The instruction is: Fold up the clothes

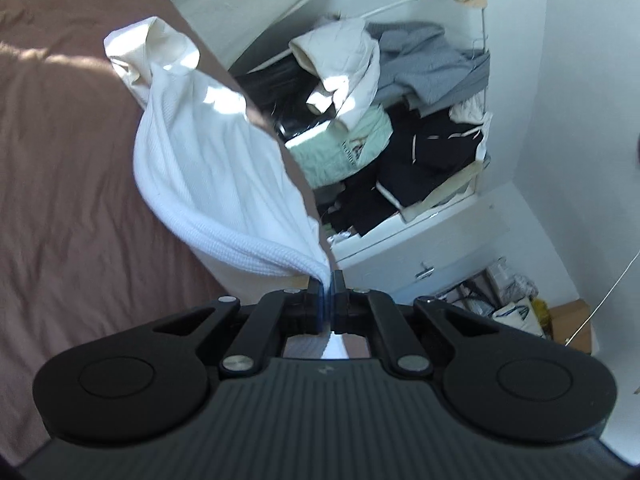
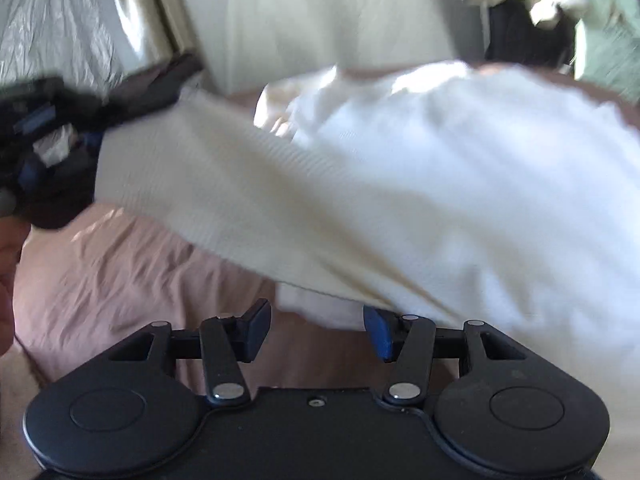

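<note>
No readable labels anywhere. The left gripper (image 1: 329,280) is pinched tight on the white knit top's (image 1: 208,168) ribbed hem, lifting it off the brown bedsheet (image 1: 60,200). The right gripper (image 2: 318,326) hangs fairly wide, nothing clamped, just under the fabric.

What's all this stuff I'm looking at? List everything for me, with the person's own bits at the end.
white knit garment: one, white, lifted off the bed by a pinched edge
bedcover: one, dusty pink, under the garment
clothes pile: one heap, black, grey, cream, mint, on the shelf beside the bed
white drawer unit: one, white, below the heap
bags: several, pale, on the floor
left tongs: one, black, shut on the garment's edge
right tongs: one, black with blue pads, open below the garment's hem
</note>
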